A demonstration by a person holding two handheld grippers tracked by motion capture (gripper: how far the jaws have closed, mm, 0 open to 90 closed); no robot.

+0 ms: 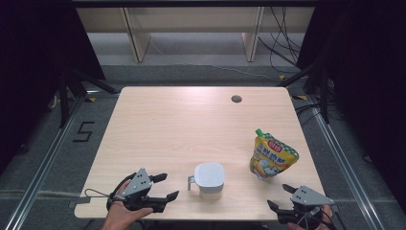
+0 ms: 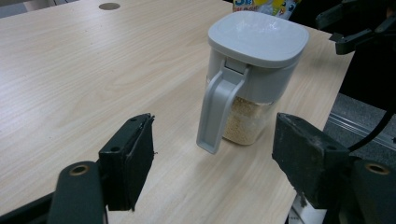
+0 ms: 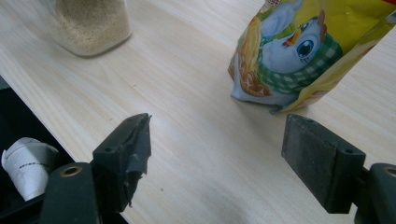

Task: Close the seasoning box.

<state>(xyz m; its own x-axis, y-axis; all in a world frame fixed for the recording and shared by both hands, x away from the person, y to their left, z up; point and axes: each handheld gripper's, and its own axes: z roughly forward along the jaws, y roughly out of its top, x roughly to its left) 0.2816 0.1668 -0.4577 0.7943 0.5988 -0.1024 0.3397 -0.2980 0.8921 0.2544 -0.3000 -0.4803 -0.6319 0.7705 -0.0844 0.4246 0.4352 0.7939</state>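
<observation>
One lidded jar (image 1: 209, 179), one yellow pouch (image 1: 272, 156) — two grippers.

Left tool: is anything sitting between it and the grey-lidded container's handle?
Nothing. In the left gripper view, only bare wooden table lies between the open left tool and the handle of the grey-lidded container.

light: bright on table (image 1: 158, 124) | surroundings: dark | shadows: soft
</observation>
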